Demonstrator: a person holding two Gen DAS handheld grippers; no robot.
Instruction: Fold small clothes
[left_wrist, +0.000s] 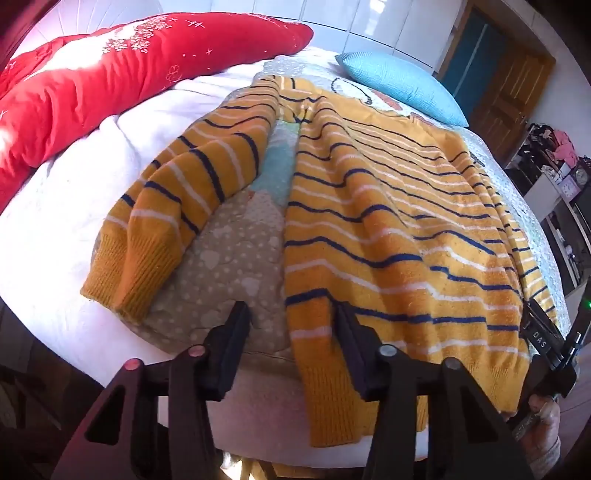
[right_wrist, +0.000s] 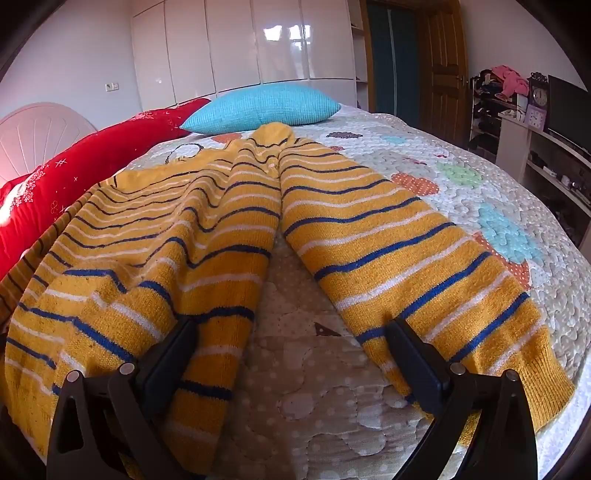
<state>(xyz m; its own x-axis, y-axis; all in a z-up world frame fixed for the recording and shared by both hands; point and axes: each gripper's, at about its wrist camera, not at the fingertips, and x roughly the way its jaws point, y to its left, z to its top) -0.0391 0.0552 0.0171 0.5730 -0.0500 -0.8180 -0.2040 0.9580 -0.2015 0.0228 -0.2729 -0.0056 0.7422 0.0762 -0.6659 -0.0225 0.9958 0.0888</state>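
Note:
A yellow sweater (left_wrist: 388, 229) with blue and white stripes lies flat on the bed, hem toward me. Its left sleeve (left_wrist: 177, 206) is spread out to the side. My left gripper (left_wrist: 291, 314) hovers at the hem's left corner. Its jaws stand apart, and the body's side edge runs between them without being pinched. In the right wrist view the sweater (right_wrist: 166, 229) and its right sleeve (right_wrist: 406, 258) fan apart. My right gripper (right_wrist: 293, 332) is wide open over the bare quilt between them, one finger over the body and the other over the sleeve near its cuff.
A patterned quilt (right_wrist: 480, 184) covers the bed. A red duvet (left_wrist: 110, 81) is bunched along the left and a blue pillow (right_wrist: 266, 107) lies beyond the collar. Shelves with a clock (right_wrist: 539, 96) stand to the right. A person's hand (left_wrist: 543, 417) shows at the right.

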